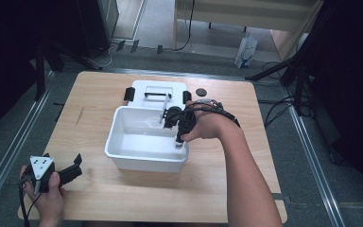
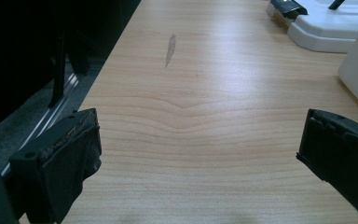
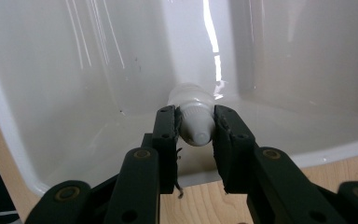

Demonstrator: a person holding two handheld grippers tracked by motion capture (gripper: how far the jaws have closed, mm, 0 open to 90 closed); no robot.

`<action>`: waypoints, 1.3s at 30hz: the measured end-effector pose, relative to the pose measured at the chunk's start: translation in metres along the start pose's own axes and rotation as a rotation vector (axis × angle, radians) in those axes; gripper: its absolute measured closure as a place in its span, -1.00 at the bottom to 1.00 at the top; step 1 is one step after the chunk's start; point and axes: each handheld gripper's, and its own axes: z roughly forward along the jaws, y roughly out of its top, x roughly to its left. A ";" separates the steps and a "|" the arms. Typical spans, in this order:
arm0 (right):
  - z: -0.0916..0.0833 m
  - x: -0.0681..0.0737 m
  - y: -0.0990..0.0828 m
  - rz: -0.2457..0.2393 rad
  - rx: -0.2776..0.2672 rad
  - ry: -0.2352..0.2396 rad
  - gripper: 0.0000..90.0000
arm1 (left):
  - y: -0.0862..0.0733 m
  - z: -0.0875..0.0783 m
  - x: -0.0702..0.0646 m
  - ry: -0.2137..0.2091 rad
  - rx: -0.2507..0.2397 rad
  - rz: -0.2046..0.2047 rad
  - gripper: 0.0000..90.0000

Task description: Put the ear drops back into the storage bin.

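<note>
The right gripper has its jaws clamped on a small white tube, held low inside the white bin at the table's middle. The left gripper rests jaws wide apart and empty near the table's front left corner. Released tilted, the tube could roll across the slick floor or knock the bin's wall.
</note>
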 end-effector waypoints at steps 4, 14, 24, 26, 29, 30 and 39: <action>0.005 0.001 -0.001 -0.007 0.020 -0.012 0.60 | 0.000 0.000 0.000 0.001 0.000 0.000 -1.00; 0.016 0.003 0.000 -0.042 0.032 -0.023 0.60 | 0.000 0.000 0.000 0.001 0.000 -0.002 -1.00; 0.029 0.003 0.000 -0.096 0.044 -0.056 0.59 | 0.000 0.000 0.000 0.001 0.002 0.000 -1.00; 0.032 0.003 0.000 -0.105 0.051 -0.061 0.59 | 0.000 0.000 0.000 0.001 0.002 -0.001 -1.00; 0.035 0.004 0.001 -0.111 0.057 -0.062 0.59 | 0.000 0.000 0.000 0.001 0.002 -0.001 -1.00; 0.037 0.003 0.001 -0.117 0.056 -0.059 0.62 | 0.000 0.000 0.000 0.001 0.002 -0.001 -1.00; 0.038 0.002 0.000 -0.104 0.049 -0.053 0.61 | 0.000 0.000 0.000 0.001 0.003 -0.002 -1.00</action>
